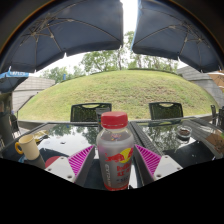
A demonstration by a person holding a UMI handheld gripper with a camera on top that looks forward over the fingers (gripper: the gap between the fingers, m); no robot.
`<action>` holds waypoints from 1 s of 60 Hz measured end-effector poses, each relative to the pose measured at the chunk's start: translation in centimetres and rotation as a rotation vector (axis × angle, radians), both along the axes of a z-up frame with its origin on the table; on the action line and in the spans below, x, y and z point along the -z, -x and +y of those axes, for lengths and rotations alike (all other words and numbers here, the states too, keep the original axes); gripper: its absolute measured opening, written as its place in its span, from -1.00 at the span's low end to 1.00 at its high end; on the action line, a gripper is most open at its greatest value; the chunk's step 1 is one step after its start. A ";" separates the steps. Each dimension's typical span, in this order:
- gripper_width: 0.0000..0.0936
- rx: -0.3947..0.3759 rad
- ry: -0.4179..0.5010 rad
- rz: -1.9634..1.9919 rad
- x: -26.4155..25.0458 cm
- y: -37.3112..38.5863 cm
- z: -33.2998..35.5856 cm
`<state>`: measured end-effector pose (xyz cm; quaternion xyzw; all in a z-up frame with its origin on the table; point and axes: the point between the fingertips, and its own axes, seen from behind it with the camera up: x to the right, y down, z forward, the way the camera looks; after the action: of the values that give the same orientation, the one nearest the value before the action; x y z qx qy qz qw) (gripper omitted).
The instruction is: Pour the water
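A clear plastic bottle [115,152] with a red cap and a red and blue label stands upright between my gripper's [114,160] two fingers, close to the camera. The pink pads [80,160] lie on either side of it with a narrow dark gap at each side. The fingers are open around the bottle. Its base is hidden below. A pale cup [28,148] sits on the glass table [65,135] to the left of the left finger. A small dark cup [184,131] sits further off to the right.
Two dark chairs [90,112] stand at the table's far side. Beyond them is a grassy mound [120,90]. Two large dark umbrellas [60,30] hang overhead.
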<state>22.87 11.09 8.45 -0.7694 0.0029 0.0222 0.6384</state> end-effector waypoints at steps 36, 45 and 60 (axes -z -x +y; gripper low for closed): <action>-0.32 0.141 -0.104 -0.652 -7.1 7.1 2.3; -0.32 0.063 -0.190 -1.233 -11.6 17.0 3.6; -0.32 -0.102 -0.265 -2.181 -7.7 28.5 6.7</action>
<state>-5.66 17.80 16.19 -0.3005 -0.5969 -0.6432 0.3738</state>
